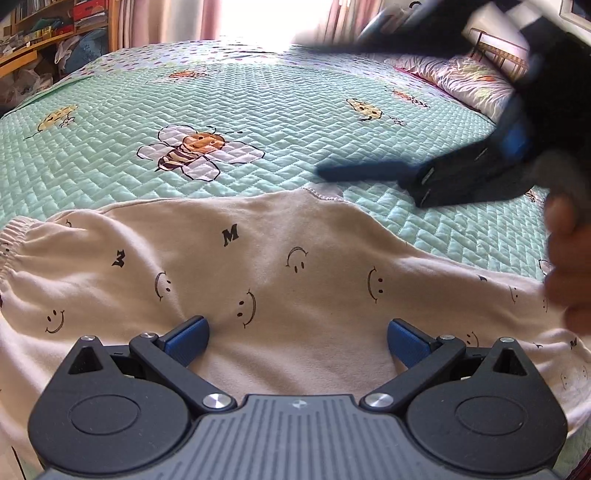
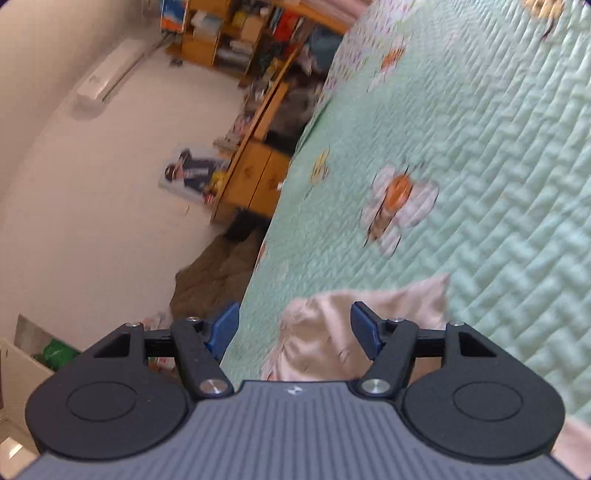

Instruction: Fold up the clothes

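A cream garment (image 1: 280,280) printed with smileys and letters lies spread across the near side of a mint quilted bedspread (image 1: 280,110); an elastic cuff or hem shows at its left end. My left gripper (image 1: 297,334) hovers over its near edge, open, with cloth below the gap and neither pad pinching it. Blurred, one finger (image 1: 362,171) of the right gripper hangs over the bed at right, held by a hand (image 1: 569,258). The right wrist view is rolled sideways: my right gripper (image 2: 295,328) is open, with a bunched end of the garment (image 2: 332,332) lying beyond its pads.
A pillow (image 1: 465,79) lies at the bed's far right. Cluttered wooden shelves (image 1: 44,33) stand past the bed's left edge, seen again (image 2: 258,74) beside a brown heap (image 2: 214,280) on the floor. The bedspread (image 2: 480,166) beyond the garment is bare.
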A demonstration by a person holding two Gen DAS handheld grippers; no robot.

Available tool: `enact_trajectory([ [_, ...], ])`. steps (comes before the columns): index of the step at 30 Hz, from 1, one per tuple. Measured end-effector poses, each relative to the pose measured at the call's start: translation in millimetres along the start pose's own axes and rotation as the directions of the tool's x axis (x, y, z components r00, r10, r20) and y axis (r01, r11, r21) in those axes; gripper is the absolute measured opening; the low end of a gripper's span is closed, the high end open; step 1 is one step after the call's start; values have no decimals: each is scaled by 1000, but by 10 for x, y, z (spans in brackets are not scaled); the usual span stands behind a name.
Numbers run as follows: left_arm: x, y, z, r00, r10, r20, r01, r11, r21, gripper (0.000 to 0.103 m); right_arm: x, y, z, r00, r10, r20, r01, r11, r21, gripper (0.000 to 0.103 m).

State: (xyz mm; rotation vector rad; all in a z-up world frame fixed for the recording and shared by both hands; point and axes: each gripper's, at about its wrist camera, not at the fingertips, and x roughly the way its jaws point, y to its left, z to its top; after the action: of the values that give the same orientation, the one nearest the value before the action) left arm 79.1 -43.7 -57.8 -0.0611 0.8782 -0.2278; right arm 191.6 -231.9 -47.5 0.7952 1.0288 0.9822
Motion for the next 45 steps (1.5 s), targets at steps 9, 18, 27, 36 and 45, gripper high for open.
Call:
enact_trajectory([
  [9,34,-62,77,998,41,-49,-41,999,-7,102,-312,137,-204,938,-281,201,299,952,-65,60],
  [18,50,-157,123,990,111,-83,-113,993,-19,102,-1162,283,-1249,720,-579,382,681,694,-234,63],
  [27,49,-245,129,980,168,-104,-171,985,-19,102,-1435,347,-1535,564,-653,506,822,503,-267,53],
  [36,88,-295,129,974,199,-111,-200,980,0,103,-1776,-180,-1517,543,-721,430,826,551,-119,54],
  [45,105,-317,118,971,215,-106,-216,976,2,103,-2018,-83,-1538,451,-719,529,876,470,-107,71],
])
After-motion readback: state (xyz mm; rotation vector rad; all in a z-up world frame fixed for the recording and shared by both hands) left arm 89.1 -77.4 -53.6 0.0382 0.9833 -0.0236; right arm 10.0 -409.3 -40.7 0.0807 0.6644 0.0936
